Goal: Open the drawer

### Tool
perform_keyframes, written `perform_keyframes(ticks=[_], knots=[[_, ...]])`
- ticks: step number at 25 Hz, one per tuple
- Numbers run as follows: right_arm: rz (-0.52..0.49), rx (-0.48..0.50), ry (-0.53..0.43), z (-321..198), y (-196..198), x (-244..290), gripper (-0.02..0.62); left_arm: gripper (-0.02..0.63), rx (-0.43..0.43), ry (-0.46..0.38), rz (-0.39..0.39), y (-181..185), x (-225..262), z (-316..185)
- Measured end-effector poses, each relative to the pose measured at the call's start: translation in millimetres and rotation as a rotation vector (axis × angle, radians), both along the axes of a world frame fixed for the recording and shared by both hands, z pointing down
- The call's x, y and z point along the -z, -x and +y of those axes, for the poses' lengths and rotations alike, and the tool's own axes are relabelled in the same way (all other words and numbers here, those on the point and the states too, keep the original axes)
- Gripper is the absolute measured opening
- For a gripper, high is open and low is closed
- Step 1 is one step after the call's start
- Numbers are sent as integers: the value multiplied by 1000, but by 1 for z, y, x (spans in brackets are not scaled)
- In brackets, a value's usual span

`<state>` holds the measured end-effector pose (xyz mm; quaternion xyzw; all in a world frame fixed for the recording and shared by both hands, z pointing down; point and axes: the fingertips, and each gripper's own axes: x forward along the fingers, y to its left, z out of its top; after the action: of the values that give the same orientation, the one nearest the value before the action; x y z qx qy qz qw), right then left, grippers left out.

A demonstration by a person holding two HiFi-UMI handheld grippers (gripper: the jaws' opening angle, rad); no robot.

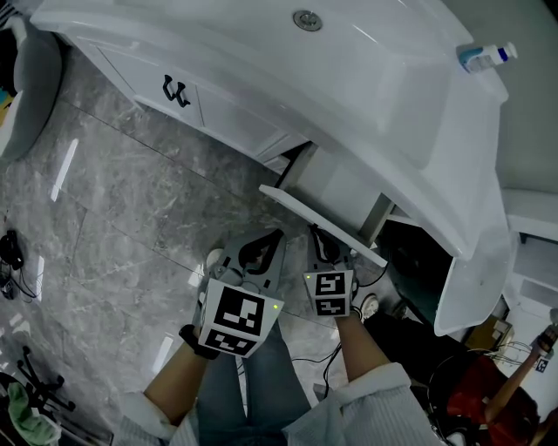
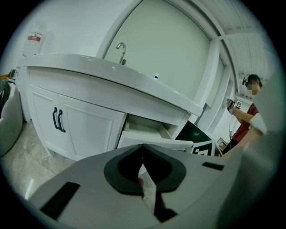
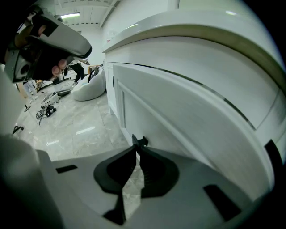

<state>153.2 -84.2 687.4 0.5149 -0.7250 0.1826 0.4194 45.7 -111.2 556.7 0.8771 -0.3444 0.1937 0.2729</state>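
Note:
A white drawer (image 1: 324,223) stands partly pulled out of the white vanity under the sink counter; its inside (image 2: 147,129) looks bare. My right gripper (image 1: 319,240) is at the drawer's front panel (image 3: 187,120), shut on the small black handle (image 3: 140,142) that sticks out past its tips (image 3: 136,146). My left gripper (image 1: 272,239) hangs just left of the drawer, apart from it. Its jaws (image 2: 143,146) meet at the tips with nothing between them.
Two cabinet doors with black handles (image 1: 176,91) are left of the drawer. A faucet (image 2: 121,50) and drain (image 1: 306,19) mark the sink; a bottle (image 1: 485,57) lies on the counter's right end. A grey beanbag (image 1: 30,87) sits far left. A person (image 2: 248,116) stands to the right.

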Motion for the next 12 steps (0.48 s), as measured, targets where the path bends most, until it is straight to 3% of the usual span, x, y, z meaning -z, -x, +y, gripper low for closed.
perform_keyframes(ticks=[12], knots=[[29,2,-13,16,3,-7,29,14,2,8,-10,2,-3,5]])
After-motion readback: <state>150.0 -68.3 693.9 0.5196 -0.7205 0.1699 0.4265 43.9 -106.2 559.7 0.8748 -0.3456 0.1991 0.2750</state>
